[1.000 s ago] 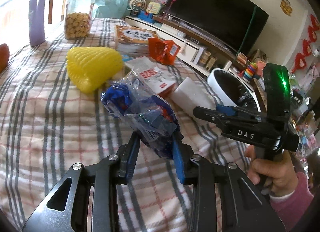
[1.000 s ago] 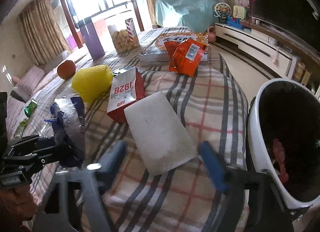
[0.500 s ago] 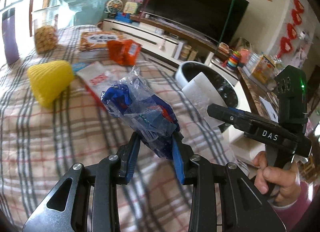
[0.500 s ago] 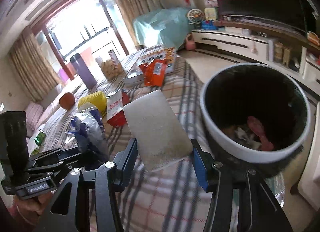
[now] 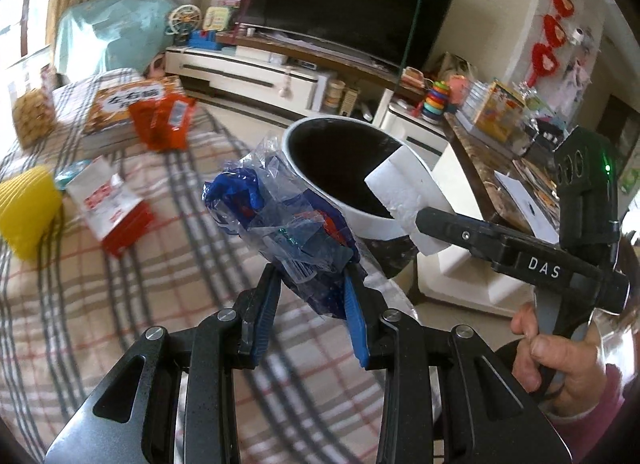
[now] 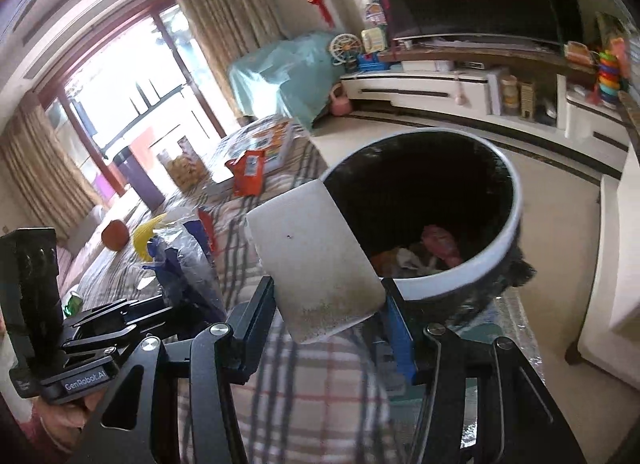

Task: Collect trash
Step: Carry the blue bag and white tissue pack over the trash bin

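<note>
The left gripper (image 5: pixel 310 296) pinches a crumpled blue and clear plastic wrapper (image 5: pixel 280 220) by its lower end, so most of the bundle stands free above the jaws. It looks feather-light, soft and slippery; film like this can slide out of a loose nip, so a hold low on the bunched, thicker part, as here, suits it better than one on a loose flap.

The right gripper (image 6: pixel 326 312) clamps a white foam slab (image 6: pixel 316 260) across its width, one blue pad on each side edge, near the speckled lower end. The slab seems light and stiff but probably brittle and easily dented, so a gentle squeeze on the edges is the safe hold; its broad face gives the jaws nothing to close on.

Both pieces are off the bed's checked cover (image 5: pixel 120 296), beyond its far right corner, near the white trash bin (image 6: pixel 504 252) that stands on the floor just beside the bed. From the right wrist view the slab's top edge overlaps the bin's near rim, though whether it is truly over the opening is hard to tell through the fisheye. The bin already holds some scraps
</note>
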Demonstrator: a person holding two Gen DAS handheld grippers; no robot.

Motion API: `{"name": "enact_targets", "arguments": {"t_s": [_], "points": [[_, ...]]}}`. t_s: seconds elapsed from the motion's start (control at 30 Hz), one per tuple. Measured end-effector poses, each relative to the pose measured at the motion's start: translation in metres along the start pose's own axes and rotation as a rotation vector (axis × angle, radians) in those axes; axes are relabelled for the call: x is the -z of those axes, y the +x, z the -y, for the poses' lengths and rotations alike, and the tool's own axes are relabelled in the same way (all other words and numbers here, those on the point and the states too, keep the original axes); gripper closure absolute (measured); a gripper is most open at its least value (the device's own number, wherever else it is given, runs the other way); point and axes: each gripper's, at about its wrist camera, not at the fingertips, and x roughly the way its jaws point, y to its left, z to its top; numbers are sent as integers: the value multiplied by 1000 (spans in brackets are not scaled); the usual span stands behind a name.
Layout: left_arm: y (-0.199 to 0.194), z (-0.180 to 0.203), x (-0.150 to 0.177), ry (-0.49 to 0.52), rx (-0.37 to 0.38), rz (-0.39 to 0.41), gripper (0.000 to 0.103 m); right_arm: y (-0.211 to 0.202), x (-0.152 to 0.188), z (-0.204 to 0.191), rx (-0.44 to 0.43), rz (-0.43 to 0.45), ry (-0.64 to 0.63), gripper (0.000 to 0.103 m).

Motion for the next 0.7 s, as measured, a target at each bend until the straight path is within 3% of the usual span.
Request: {"name": "enact_targets", "arguments": {"t_s": [0.7], "points": [[45,38,-44,60,20,-28,73,-10,-28,52,87,44,59,50]]}}
